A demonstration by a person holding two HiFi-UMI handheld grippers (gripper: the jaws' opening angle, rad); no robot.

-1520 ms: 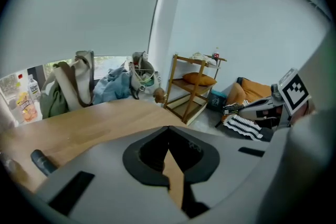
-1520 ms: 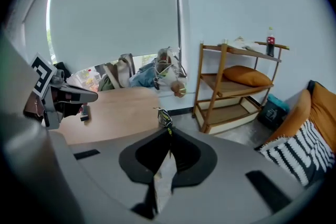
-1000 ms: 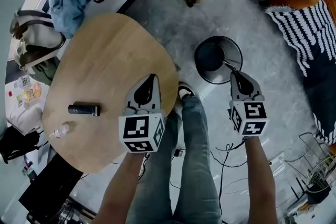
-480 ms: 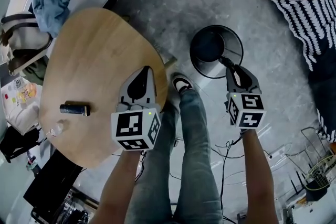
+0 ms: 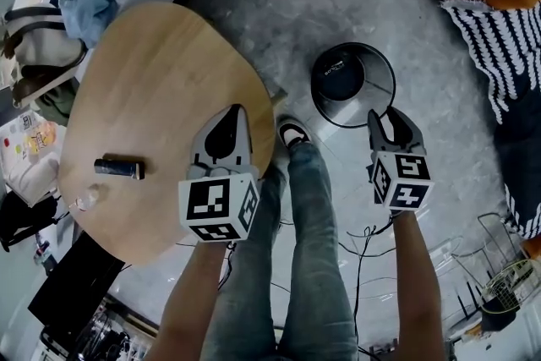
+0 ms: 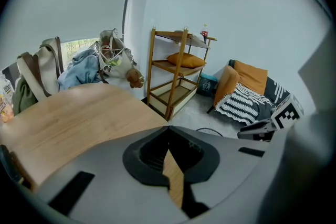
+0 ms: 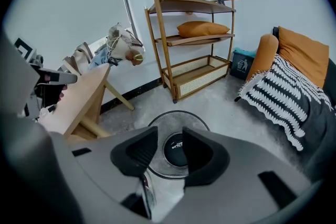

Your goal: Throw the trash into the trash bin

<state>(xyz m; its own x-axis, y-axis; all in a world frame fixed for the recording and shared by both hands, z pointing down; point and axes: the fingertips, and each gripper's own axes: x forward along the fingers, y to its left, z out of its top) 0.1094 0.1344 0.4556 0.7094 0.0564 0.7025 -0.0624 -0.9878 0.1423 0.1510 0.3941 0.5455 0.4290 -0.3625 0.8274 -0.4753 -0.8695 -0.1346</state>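
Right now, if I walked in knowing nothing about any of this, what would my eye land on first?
Probably the two handheld tools with marker cubes. The right gripper hangs beside the round metal trash bin on the floor, its jaws opening with nothing between them. The left gripper, jaws together, sits over the near edge of the wooden table, where a small dark cylinder lies towards the left.
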